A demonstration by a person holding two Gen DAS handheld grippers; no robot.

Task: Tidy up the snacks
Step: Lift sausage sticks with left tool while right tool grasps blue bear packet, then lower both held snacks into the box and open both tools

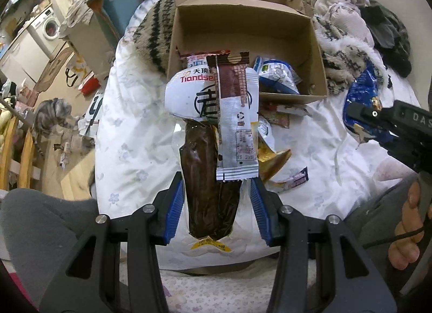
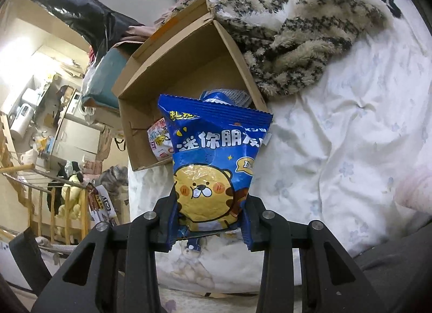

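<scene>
My left gripper (image 1: 216,191) is open around a clear pack of brown meat snack (image 1: 209,178) with a white top, lying on the bed. A brown-and-white wafer bar (image 1: 235,118) lies on top of it. The cardboard box (image 1: 243,16) stands just beyond, with blue-white packets (image 1: 278,75) inside. My right gripper (image 2: 210,205) is shut on a blue bag with a cartoon tiger (image 2: 213,167), held before the box (image 2: 189,70). The bag (image 1: 361,97) and the right gripper (image 1: 378,121) also show at the right of the left wrist view.
Loose wrappers (image 1: 280,156) lie on the white floral sheet (image 1: 135,124) right of the meat pack. A striped fuzzy blanket (image 2: 297,43) lies against the box. A cat (image 1: 51,116) sits on the floor left of the bed, near a wooden rail (image 2: 54,205).
</scene>
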